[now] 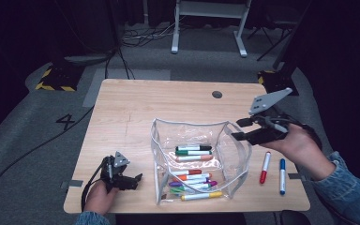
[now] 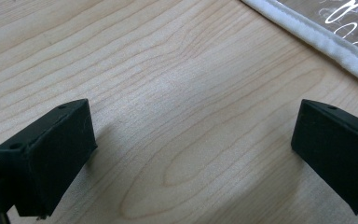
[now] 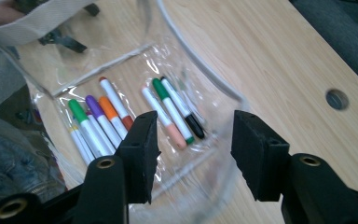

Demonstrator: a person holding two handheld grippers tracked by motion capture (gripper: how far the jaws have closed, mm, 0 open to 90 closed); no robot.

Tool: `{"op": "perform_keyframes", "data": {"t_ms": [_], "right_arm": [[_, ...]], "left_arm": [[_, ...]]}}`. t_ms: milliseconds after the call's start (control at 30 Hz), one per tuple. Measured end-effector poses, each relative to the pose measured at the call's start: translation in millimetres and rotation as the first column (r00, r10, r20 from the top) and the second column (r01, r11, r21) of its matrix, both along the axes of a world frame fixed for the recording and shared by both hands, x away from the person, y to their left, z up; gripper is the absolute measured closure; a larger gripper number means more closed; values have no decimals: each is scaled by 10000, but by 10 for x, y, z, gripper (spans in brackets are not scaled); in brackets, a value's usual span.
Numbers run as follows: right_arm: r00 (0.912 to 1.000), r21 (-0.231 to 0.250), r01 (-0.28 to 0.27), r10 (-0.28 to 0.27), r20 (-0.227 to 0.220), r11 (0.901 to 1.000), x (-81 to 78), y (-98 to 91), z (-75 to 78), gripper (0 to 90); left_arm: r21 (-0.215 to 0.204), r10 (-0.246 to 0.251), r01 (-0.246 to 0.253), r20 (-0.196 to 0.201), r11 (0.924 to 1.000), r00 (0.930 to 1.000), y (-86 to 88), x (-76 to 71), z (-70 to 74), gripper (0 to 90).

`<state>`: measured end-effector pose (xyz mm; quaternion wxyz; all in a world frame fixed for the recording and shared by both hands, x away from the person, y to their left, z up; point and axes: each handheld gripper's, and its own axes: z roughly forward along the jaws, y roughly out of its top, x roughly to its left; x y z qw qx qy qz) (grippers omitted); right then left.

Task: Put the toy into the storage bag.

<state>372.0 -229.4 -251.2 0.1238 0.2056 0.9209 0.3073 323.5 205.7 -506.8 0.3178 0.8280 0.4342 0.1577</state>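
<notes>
Table (image 1: pixel 136 105): open pouch (image 1: pixel 234 154) at centre front, markers (image 1: pixel 194 168) lying inside it in two clusters. Two markers (image 1: pixel 273 169) on the tabletop just right of the pouch. Left gripper (image 1: pixel 138 178) left of the pouch; right gripper (image 1: pixel 239 130) above its right rim.

Left tongs (image 1: pixel 133 179) are held low at the near left of the desk (image 1: pixel 131 108), gripped by the left hand (image 1: pixel 99 196); jaws are spread wide with nothing between them. Right tongs (image 1: pixel 240 130) are held raised on the right side by the right hand (image 1: pixel 297 146), denim sleeve (image 1: pixel 351 187) seen behind the wrist. Right jaws are pointed left and slightly down, set partly apart, nothing gripped between the pads.
</notes>
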Motion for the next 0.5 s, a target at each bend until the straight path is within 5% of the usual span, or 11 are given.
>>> {"op": "perform_keyframes", "data": {"t_ms": [333, 500], "right_arm": [[9843, 344, 1753, -1745, -249, 9839, 88, -725, -158, 508], [9612, 276, 2669, -2641, -801, 9633, 177, -984, -383, 505]], "left_arm": [[-1, -17, 17, -23, 10000, 10000, 1, -1, 0, 0], [-17, 1, -1, -21, 10000, 10000, -1, -1, 0, 0]]}}
